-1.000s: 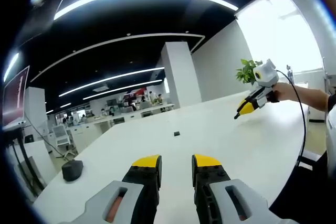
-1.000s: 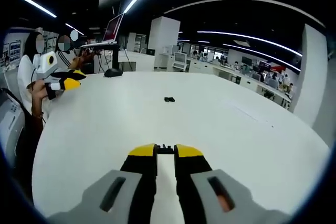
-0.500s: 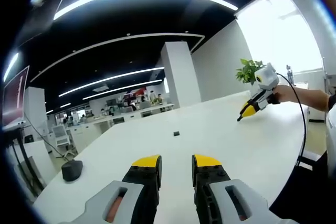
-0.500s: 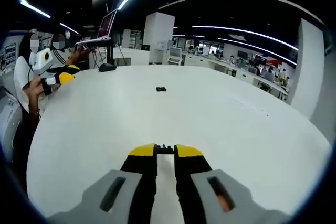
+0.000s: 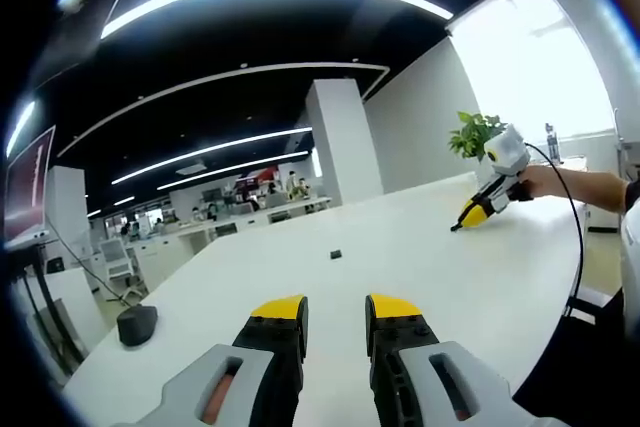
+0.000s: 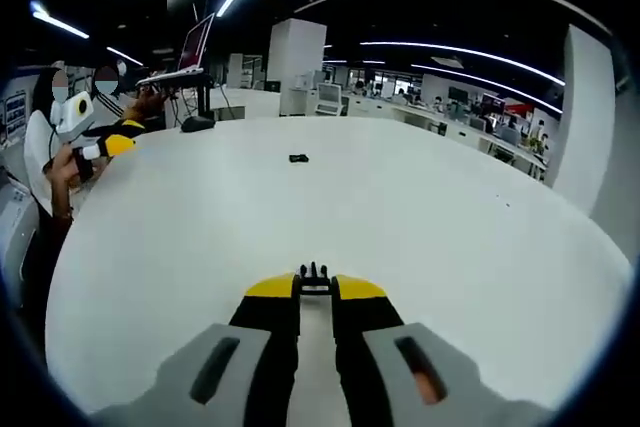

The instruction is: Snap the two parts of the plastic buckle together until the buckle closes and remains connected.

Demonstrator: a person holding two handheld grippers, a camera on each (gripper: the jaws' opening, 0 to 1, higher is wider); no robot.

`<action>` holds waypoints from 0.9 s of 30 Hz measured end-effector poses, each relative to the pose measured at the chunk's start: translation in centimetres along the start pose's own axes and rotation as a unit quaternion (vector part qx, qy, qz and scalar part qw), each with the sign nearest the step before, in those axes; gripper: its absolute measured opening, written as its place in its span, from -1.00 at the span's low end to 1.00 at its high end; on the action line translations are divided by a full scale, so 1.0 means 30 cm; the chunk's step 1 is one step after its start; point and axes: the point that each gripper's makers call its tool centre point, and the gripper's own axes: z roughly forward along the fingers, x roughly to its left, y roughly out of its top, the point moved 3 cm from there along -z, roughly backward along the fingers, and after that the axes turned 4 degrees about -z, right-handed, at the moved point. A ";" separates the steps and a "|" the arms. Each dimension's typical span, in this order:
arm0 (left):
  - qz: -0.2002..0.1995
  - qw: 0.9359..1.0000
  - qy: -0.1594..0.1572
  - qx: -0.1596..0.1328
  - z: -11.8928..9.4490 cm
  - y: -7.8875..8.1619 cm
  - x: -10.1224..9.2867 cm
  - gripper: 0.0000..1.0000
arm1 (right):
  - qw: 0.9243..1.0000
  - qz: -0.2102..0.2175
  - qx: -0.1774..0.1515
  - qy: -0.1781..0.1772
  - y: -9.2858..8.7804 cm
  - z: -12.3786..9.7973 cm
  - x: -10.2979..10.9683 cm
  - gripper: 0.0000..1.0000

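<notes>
A small black plastic buckle part (image 6: 313, 276) with short prongs sits pinched at the tips of the right gripper (image 6: 315, 289), whose yellow-tipped jaws are drawn narrow onto it; its mate, a second small black plastic buckle piece (image 6: 298, 158), lies alone on the broad white tabletop (image 6: 430, 237), well ahead of that gripper and toward the middle of the tabletop. In the left gripper view the same lying piece (image 5: 336, 255) rests ahead of the left gripper (image 5: 335, 309), whose jaws stand a little apart with nothing between them. The step in hand looks like bringing the two parts together: the left gripper probably has to pick up or steady the lying piece so the held prongs can be lined up square with its socket and pushed straight in. Around the lying piece the tabletop is bare, giving ample room; a dark rounded object (image 5: 138, 324) sits well off near the tabletop's edge, and the edges themselves are far from the piece.
</notes>
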 end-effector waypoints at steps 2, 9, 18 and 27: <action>0.000 1.000 0.000 0.000 0.000 0.000 0.001 -0.55 | 1.000 0.001 0.003 -0.001 -0.003 0.001 0.000 -0.74; 0.000 1.000 -0.001 0.001 0.002 -0.002 -0.001 -0.55 | 1.000 0.001 0.005 -0.007 -0.008 0.003 -0.010 -0.74; 0.000 1.000 -0.001 0.001 0.003 -0.001 0.001 -0.55 | 1.000 0.012 -0.002 -0.012 -0.011 0.003 -0.026 -0.73; 0.003 1.000 0.000 0.001 0.004 0.003 -0.001 -0.55 | 1.000 0.019 -0.007 -0.015 -0.010 0.000 -0.036 -0.73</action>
